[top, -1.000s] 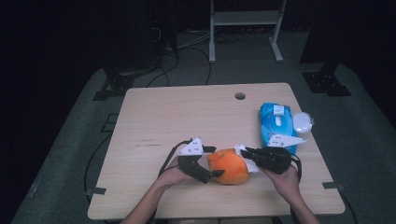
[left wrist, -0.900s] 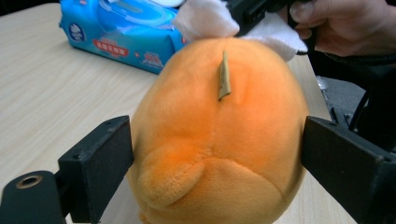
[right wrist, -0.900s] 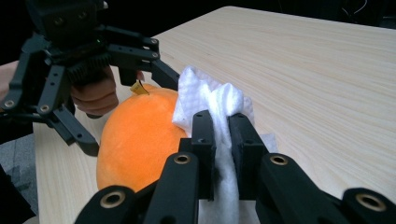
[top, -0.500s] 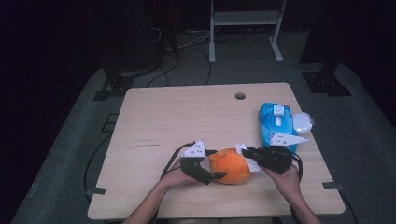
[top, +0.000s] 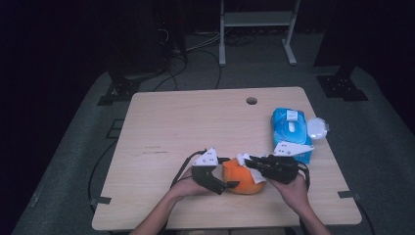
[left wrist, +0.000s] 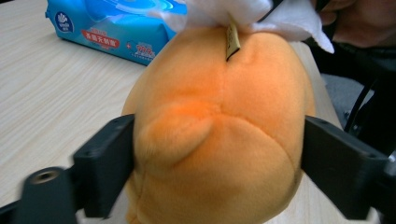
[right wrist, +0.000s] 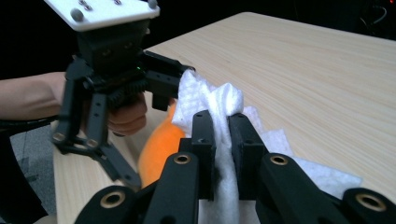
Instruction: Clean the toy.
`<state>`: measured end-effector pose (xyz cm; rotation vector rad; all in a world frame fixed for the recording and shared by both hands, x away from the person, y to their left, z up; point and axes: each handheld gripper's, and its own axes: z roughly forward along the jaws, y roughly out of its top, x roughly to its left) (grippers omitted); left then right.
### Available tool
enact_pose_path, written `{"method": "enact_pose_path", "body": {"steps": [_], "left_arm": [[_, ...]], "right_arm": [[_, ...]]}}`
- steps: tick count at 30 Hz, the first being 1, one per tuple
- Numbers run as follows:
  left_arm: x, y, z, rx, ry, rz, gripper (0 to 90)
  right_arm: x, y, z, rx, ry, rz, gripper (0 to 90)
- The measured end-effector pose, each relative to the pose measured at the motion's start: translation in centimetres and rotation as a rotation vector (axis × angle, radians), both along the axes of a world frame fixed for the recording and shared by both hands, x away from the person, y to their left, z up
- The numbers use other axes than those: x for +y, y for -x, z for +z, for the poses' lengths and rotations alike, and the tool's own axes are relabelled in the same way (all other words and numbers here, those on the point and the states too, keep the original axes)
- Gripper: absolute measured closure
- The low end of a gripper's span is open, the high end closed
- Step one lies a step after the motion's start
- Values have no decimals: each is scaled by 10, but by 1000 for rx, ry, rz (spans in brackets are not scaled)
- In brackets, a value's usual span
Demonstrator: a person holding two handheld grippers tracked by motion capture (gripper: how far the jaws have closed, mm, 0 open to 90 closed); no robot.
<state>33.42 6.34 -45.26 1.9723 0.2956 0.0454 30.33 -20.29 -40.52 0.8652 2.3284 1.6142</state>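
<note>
**Wiping the plush toy: grip states and handling notes**

The left gripper point(top: 230, 177) has its jaws set wide around the orange plush toy point(left wrist: 219, 140), one pad against each flank. In the left gripper view the jaws sit flush with the fabric on both sides. They have just been closing and reopening with the toy between them, so treat this as a light clamp rather than a firm one.

The right gripper point(right wrist: 222, 140) has its jaws drawn together on a white wipe point(right wrist: 219, 105). The wipe stands pinched between the two pads, its loose end draped over the top of the toy just ahead of the jaws.

Location: the toy rests on the table point(top: 171, 122), between the two grippers, directly ahead of the left jaws and below the right fingertips. A blue pack of wipes point(top: 289, 128) lies beyond the right gripper, apart from the toy.

Handling, as judged:
- The toy appears soft, light and compressible. It should yield under pad pressure and may roll or squirm out of a shallow hold.
- Hold it across its widest part, pads on opposite flanks, as now.
- A small sewn tag point(left wrist: 232, 42) sits near the top seam; avoid snagging it.
- The wipe is limp and thin. Keep it pinched near its bunched middle, so that the free end does the wiping.
</note>
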Motion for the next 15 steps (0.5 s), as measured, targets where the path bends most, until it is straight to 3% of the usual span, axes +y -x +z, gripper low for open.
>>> {"method": "enact_pose_path", "body": {"steps": [4, 8, 12, 15], "left_arm": [[-2, -1, -4, 0, -16, -6, 59], [-6, 1, -8, -19, -20, -8, 71], [-4, 4, 0, -47, -7, 14, 231], [0, 7, 13, -71, 22, 28, 290]], "right_arm": [[-6, -2, -2, 14, -11, -14, 808], [-6, -3, -2, 8, -9, -13, 808], [-6, -1, 1, 3, -15, -20, 808], [-10, 0, 4, -2, -30, -31, 809]]}}
